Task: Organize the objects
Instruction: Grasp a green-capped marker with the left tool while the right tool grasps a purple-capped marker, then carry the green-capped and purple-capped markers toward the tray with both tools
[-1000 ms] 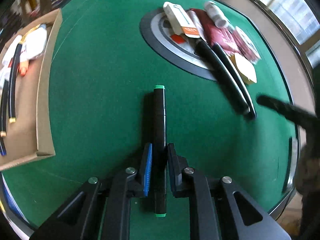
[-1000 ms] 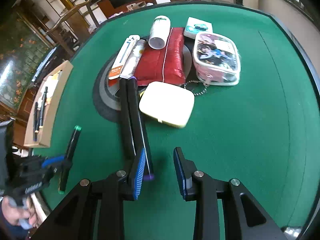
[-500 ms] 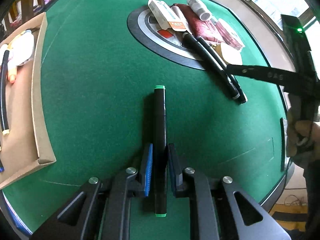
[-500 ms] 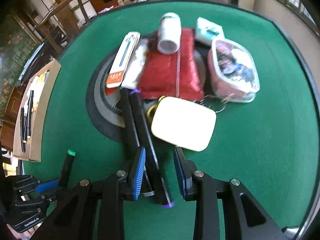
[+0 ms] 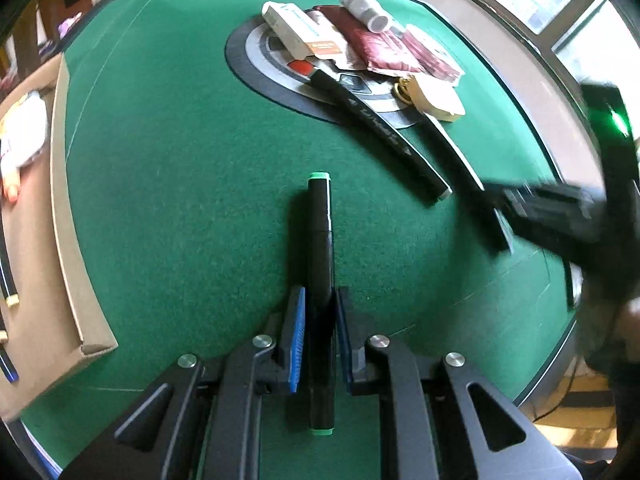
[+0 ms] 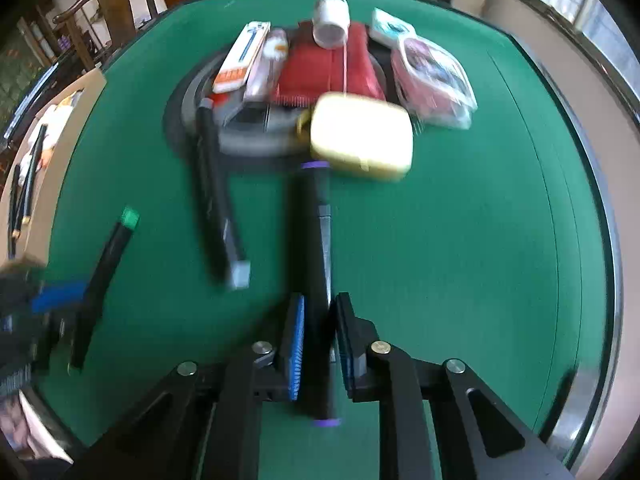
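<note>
My left gripper [image 5: 320, 340] is shut on a black marker with green end caps [image 5: 319, 240], held over the green felt table [image 5: 180, 168]. My right gripper [image 6: 318, 344] is shut on a black marker with purple end caps [image 6: 310, 248], pointing at the pile. A second black marker with a grey cap [image 6: 218, 208] lies beside it on the felt, also in the left wrist view [image 5: 384, 128]. The left gripper and green-capped marker show at the left of the right wrist view [image 6: 106, 276].
A cardboard tray [image 5: 60, 200] with pens stands at the left table edge. On the round grey centre plate [image 6: 192, 96] lie a red pouch [image 6: 328, 68], a cream case [image 6: 362, 138], a white bottle [image 6: 331, 20], a clear pink pouch [image 6: 434, 80] and boxed items [image 6: 240, 56].
My right gripper closed on the purple-capped marker and drew it away from the grey-capped one. My left gripper kept hold of the green-capped marker.
</note>
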Action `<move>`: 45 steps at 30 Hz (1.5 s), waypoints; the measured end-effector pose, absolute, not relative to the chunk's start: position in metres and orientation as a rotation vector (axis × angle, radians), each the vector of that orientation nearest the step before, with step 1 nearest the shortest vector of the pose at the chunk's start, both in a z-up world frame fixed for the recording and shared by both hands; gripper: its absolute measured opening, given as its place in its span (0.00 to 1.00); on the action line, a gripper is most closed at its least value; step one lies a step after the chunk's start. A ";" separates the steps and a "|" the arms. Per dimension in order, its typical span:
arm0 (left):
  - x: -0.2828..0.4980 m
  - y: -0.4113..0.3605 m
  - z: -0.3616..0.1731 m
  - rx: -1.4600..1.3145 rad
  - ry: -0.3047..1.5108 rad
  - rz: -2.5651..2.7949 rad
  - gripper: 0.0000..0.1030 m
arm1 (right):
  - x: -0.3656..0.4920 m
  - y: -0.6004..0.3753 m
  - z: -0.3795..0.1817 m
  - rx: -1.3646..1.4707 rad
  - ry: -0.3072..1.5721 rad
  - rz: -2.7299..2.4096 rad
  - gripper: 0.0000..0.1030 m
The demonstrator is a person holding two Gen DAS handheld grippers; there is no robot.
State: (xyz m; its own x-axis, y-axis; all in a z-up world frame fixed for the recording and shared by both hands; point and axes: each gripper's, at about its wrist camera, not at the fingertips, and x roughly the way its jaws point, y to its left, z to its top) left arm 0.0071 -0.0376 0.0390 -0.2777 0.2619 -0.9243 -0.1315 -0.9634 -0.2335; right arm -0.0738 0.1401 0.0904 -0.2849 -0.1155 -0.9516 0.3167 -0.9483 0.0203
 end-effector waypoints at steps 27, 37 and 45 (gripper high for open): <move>0.011 -0.010 0.041 -1.778 0.051 2.437 0.19 | -0.033 0.152 0.094 1.554 0.227 -2.347 0.16; 0.013 0.002 0.039 -1.768 0.144 2.470 0.17 | -0.023 0.139 0.088 1.547 0.250 -2.324 0.15; 0.027 0.004 0.040 -1.745 0.148 2.505 0.14 | -0.016 0.151 0.098 1.537 0.124 -2.326 0.15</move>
State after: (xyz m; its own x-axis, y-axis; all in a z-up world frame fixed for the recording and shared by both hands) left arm 0.0266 0.0040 0.0404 -0.3456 0.0144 -0.9383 -0.1249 -0.9917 0.0307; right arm -0.0157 0.1508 0.0981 -0.3508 -0.2391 -0.9054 0.3341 -0.9352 0.1175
